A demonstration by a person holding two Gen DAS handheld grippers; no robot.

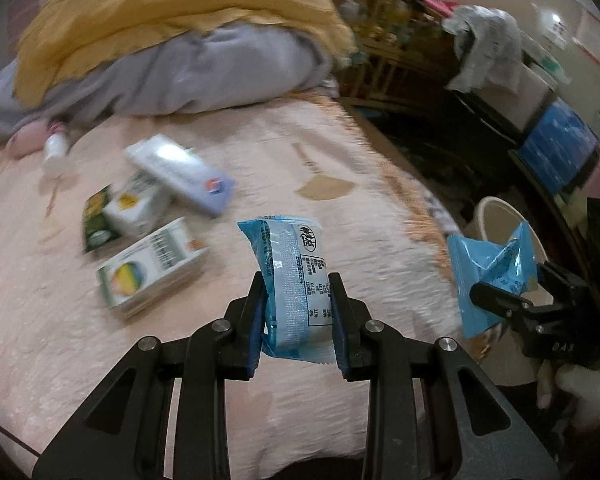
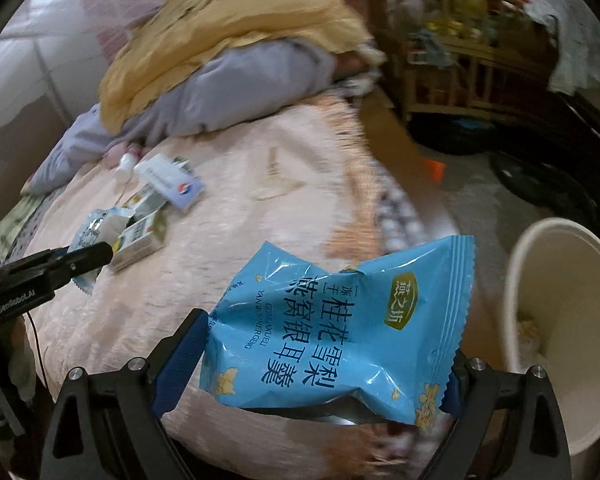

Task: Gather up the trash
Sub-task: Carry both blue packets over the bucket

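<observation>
Mid-carry, judging by both loads: left claw [image 1: 298, 312] clamped on a snack packet [image 1: 290, 280]; right claw [image 2: 320, 380] pinching a blue wrapper [image 2: 340, 332]; next, likely over the white bin [image 2: 560, 320] just right, then release.

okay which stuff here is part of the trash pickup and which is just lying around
Job: blue snack packet in left gripper; crumpled blue packet in right gripper; white bin.

Maybe trash, maybe not: cartons, small bottle.

Lying about: yellow blanket.

Bare bedspread [image 1: 340, 208] between boxes [image 1: 152, 268] and bin [image 2: 560, 320].
</observation>
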